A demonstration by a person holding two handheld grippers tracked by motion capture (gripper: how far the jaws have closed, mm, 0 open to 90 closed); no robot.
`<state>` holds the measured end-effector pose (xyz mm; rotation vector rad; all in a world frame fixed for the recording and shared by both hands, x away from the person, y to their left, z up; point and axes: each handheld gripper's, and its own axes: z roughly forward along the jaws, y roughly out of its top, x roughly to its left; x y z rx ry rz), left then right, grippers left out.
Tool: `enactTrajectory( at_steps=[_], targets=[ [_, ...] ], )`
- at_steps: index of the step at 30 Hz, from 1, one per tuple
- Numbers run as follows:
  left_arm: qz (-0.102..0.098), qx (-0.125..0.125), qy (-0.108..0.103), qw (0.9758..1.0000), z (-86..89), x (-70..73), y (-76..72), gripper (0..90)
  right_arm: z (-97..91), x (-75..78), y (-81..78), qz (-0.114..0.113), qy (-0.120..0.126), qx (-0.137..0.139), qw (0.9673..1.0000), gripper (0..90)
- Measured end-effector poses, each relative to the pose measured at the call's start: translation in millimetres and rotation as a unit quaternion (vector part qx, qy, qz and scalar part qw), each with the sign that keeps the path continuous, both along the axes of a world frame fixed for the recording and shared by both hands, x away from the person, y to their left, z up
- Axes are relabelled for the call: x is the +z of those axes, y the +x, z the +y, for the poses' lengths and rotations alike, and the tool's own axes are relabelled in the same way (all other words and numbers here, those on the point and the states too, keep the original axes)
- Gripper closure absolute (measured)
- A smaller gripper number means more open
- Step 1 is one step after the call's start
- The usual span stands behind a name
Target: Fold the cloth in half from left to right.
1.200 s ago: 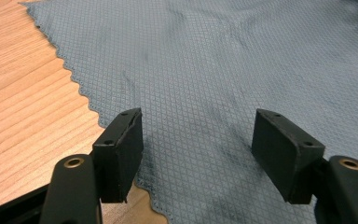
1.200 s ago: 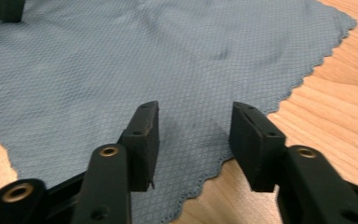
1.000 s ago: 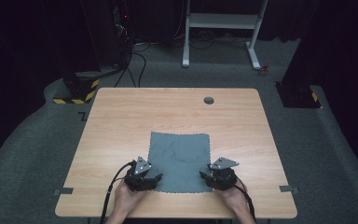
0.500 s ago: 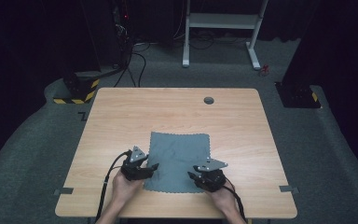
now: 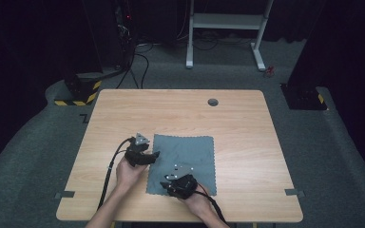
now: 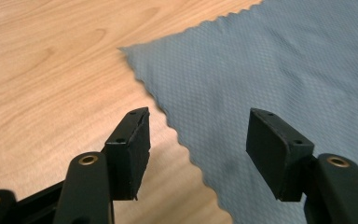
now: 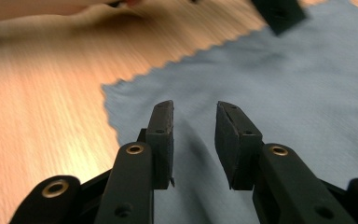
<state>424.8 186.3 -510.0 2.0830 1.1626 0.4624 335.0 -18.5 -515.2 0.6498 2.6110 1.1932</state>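
Shifting since the earlier frame is seen: left gripper (image 5: 153, 155) moved up along the left edge of the flat grey zigzag-edged microfibre cloth (image 5: 190, 154), right gripper (image 5: 167, 184) moved leftward to its near-left corner. Right jaws have just been closing, apart over the cloth, nothing pinched; left jaws apart, straddling the edge. Cloth lies near-centre on the light wooden table (image 5: 247, 128), long axis running away from the person. Round grey grommet (image 5: 213, 102) sits well apart.
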Motion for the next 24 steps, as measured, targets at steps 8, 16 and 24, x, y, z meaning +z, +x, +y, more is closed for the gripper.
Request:
enactTrajectory(
  at_steps=[8, 16, 24],
  targets=[
    [0.006, 0.02, 0.0, 0.9998, 2.0, 0.0, 22.1, 40.7, 26.4, -5.3, -8.5, 0.0, -0.009, 0.035, 0.9993, 68.3],
    [0.001, 0.051, -0.012, 0.9986, 11.2, -8.8, 35.2, 41.8, 45.3, -5.6, -20.5, -0.01, -0.009, 0.052, 0.9985, 64.6],
    [0.009, 0.063, -0.022, 0.9977, 18.3, -9.2, 50.4, 41.7, 54.7, -10.2, -27.4, -0.02, -0.022, 0.053, 0.9982, 62.0]
  ],
)
